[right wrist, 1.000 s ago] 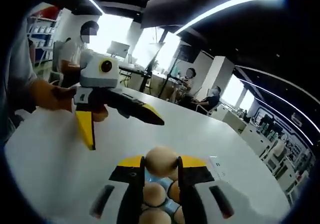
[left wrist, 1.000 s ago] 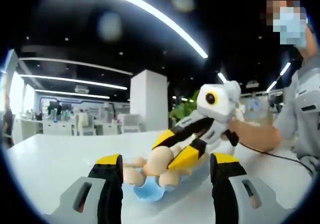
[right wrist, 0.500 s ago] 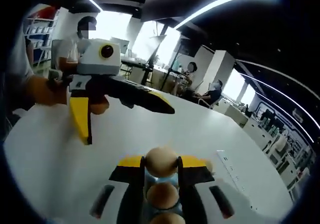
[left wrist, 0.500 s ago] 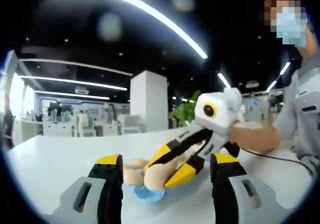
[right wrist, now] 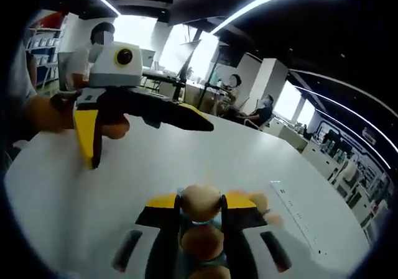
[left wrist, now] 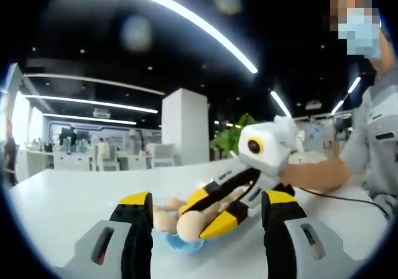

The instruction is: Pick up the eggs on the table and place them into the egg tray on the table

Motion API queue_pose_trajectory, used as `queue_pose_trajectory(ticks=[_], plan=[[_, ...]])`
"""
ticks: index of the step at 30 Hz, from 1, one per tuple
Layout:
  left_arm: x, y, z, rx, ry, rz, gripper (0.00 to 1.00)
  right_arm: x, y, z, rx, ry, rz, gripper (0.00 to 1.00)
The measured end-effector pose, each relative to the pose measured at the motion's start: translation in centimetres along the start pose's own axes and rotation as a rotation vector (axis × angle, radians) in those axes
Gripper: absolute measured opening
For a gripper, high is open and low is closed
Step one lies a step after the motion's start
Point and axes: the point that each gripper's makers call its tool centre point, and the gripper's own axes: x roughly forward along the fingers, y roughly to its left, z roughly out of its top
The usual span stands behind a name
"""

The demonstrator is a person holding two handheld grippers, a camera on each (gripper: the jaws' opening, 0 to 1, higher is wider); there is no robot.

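My right gripper fingers clamp one egg, now lower over blue egg tray on desk; two eggs below. My left gripper fingers spread, unmoved.

Both views sit low and close over the white table, facing each other across the egg tray.

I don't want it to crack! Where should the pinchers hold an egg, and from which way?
Hold it across its round middle, one pad on each side, as the right gripper holds the egg now. It is widest there, so it probably won't slip. Come from above: the other eggs sit close together in the blue egg tray, leaving little room beside them.
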Motion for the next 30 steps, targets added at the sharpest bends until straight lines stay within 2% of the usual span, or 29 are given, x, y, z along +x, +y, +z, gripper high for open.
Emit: queue_pose_trajectory(ticks=[14,17,20,30], plan=[[0.07,-0.01,0.01,0.0,0.001,0.001,0.72,0.41,0.35,-0.11,-0.018,-0.012,-0.004,0.28],[0.08,-0.01,0.02,0.0,0.001,0.001,0.72,0.46,0.4,-0.1,-0.024,-0.014,-0.004,0.24],[0.1,-0.01,0.0,0.001,0.002,0.001,0.72,0.45,0.41,-0.17,-0.013,-0.017,-0.003,0.27],[0.08,0.08,-0.02,0.0,0.002,0.001,0.72,0.32,0.45,-0.18,-0.003,-0.012,-0.001,0.26]])
